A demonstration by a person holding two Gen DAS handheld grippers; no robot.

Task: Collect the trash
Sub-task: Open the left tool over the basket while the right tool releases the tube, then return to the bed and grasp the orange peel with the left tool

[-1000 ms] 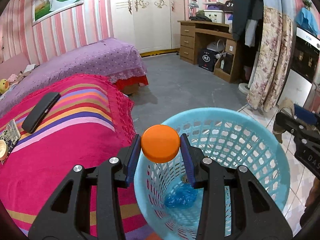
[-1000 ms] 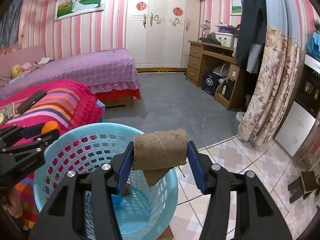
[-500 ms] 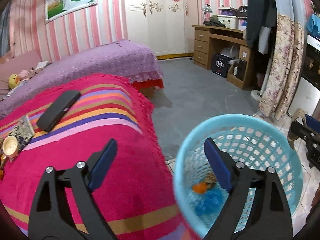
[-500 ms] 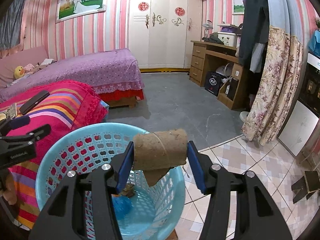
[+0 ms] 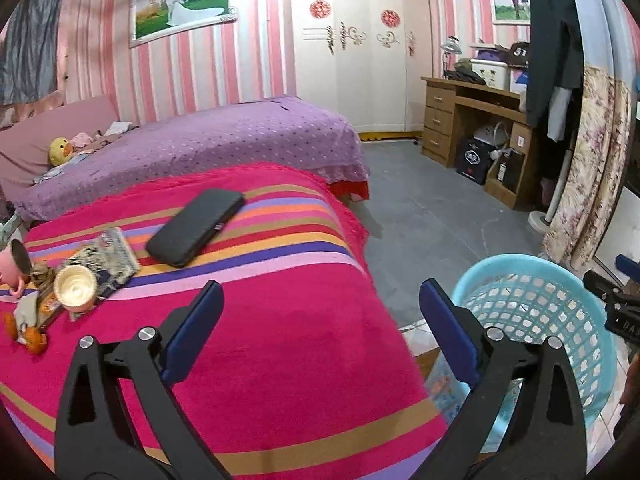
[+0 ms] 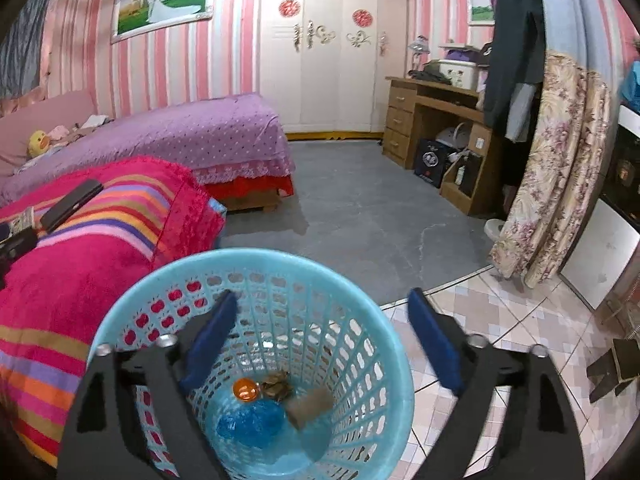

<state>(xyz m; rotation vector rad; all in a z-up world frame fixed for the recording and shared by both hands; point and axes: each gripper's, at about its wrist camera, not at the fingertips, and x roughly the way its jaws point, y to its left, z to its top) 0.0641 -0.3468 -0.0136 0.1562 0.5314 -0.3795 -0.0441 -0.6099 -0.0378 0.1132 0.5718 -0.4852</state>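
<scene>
Landmark = blue basket (image 6: 256,264), standing on the floor right beside the striped blanket (image 5: 280,344). R gripper (image 6: 320,336) hangs over the basket mouth, jaws spread wide and just been opening, nothing between them. At the basket bottom: cardboard roll (image 6: 311,402) lying on its side, orange ball (image 6: 246,390) just left of it, a brownish scrap (image 6: 277,385) between the two, crumpled blue bag (image 6: 248,424) just below the ball. L gripper (image 5: 320,328) is left of the basket, over the blanket, jaws also wide, just been opening, empty; its right finger overlaps the basket rim in the left wrist view. Farther left of the basket, on the blanket: black phone (image 5: 196,226), a patterned packet (image 5: 106,258), a small gold-rimmed cup (image 5: 75,289) on its side, a pink mug (image 5: 16,266), and orange bits (image 5: 34,340) by the blanket edge, too small to id. Purple bed (image 5: 208,148) lies behind, well apart from the basket.
</scene>
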